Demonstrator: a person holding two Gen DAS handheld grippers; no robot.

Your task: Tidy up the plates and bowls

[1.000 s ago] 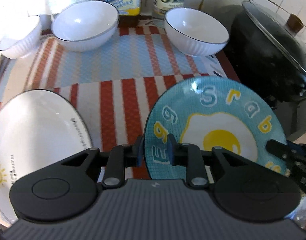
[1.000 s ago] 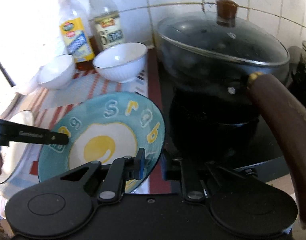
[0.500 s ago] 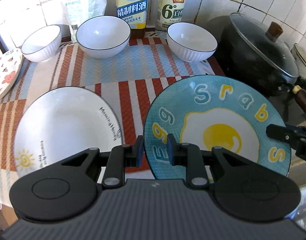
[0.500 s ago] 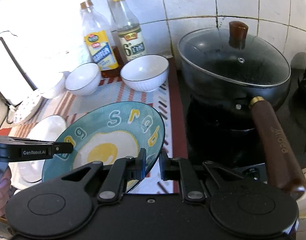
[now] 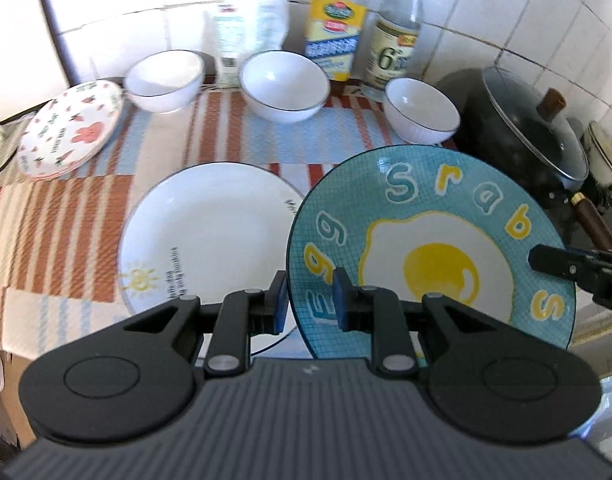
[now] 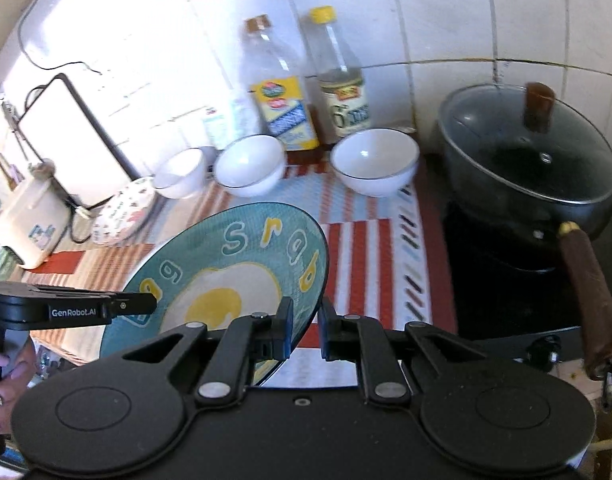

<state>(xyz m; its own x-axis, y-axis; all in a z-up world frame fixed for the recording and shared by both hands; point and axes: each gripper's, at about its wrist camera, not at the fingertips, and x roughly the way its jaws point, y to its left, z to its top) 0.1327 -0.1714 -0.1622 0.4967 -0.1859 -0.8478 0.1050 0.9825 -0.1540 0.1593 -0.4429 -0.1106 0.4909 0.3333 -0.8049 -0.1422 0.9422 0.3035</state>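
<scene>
Worktop (image 5: 86, 208), covered by a striped mat, with a lidded black pot (image 5: 521, 136) off its right edge. The blue egg plate (image 5: 433, 248) is carried clear of the mat, above the worktop's front right part, tilted with its face toward the front edge; being round, it has no long axis. The white plate (image 5: 210, 232) lies flat at front centre, the floral plate (image 5: 70, 128) near the left edge, and three white bowls (image 5: 284, 80) stand along the back edge. Left gripper (image 5: 307, 300) pinches the blue plate's left rim; right gripper (image 6: 306, 326) pinches its opposite rim. Step in hand: transport. The next move probably calls for levelling the plate and lowering it onto another plate, most likely the white one.
</scene>
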